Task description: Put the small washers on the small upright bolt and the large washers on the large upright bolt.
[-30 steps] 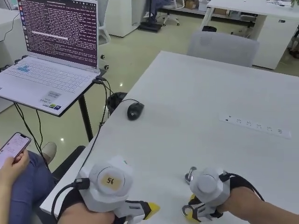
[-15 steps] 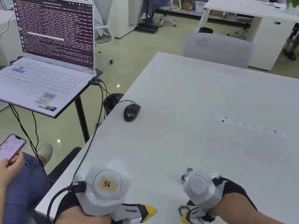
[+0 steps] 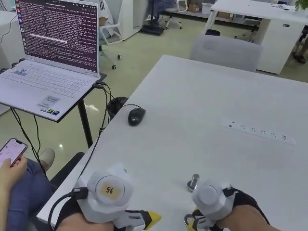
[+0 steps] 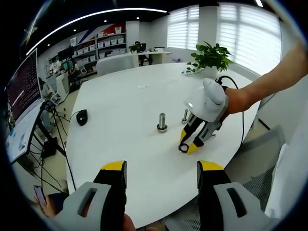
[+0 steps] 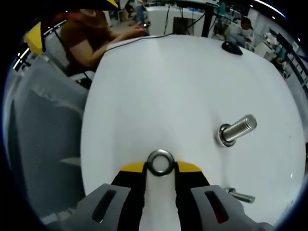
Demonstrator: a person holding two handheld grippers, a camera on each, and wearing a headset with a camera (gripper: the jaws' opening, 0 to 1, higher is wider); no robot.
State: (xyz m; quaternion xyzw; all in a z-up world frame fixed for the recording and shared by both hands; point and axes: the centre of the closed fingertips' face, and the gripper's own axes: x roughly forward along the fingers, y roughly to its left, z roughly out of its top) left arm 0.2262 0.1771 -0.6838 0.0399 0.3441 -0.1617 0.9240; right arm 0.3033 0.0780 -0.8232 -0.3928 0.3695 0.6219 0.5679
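The large upright bolt (image 3: 193, 182) stands near the table's front edge, with a ring round its base (image 5: 224, 135). A thinner small bolt (image 4: 185, 115) stands just beyond it, and is also low right in the right gripper view (image 5: 239, 195). My right gripper (image 5: 160, 171) is shut on a metal washer (image 5: 160, 162), held a little short of the large bolt (image 5: 237, 130). In the head view that gripper (image 3: 191, 222) sits just below the bolt. My left gripper (image 4: 162, 168) is open with nothing between its fingers, off to the left (image 3: 144, 220), and looks toward both bolts.
A black mouse (image 3: 136, 116) and a white power strip (image 3: 260, 131) lie farther back on the white table (image 3: 202, 96). A laptop (image 3: 48, 62) stands on a side stand at left, where a seated person holds a phone (image 3: 12, 151). A grey chair (image 3: 226, 50) stands behind the table.
My right gripper with the washer has drawn back slightly toward the front edge, so more of the large bolt shows. The left gripper has hardly moved.
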